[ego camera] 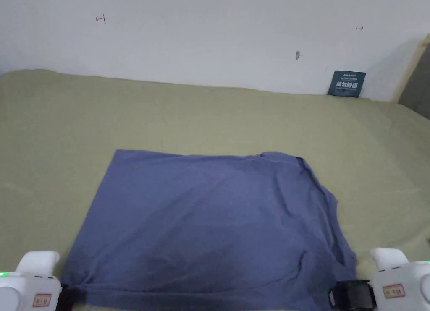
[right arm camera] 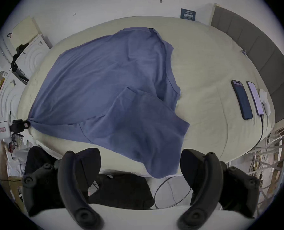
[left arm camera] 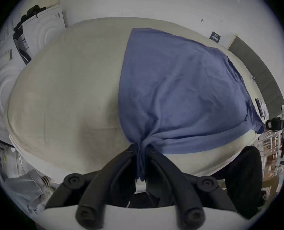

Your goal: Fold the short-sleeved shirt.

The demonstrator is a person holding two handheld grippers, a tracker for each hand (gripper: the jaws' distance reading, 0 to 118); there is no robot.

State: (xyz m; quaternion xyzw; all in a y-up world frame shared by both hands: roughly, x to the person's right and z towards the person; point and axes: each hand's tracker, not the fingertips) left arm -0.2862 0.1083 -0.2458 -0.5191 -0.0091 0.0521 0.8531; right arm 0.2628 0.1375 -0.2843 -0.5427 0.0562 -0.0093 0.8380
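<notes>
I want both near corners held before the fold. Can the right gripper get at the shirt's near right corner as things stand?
Probably yes. The right gripper is open, its fingers spread wide, with the shirt corner hanging over the bed edge just ahead and nothing between. The left gripper is shut on the other corner.

A bed (ego camera: 176, 110) with a pale olive sheet carries everything. A blue shirt (ego camera: 210, 223) lies spread on it, near the front edge. Two phones (right arm camera: 241, 99) and a small white object (right arm camera: 265, 100) lie well apart from the shirt.
</notes>
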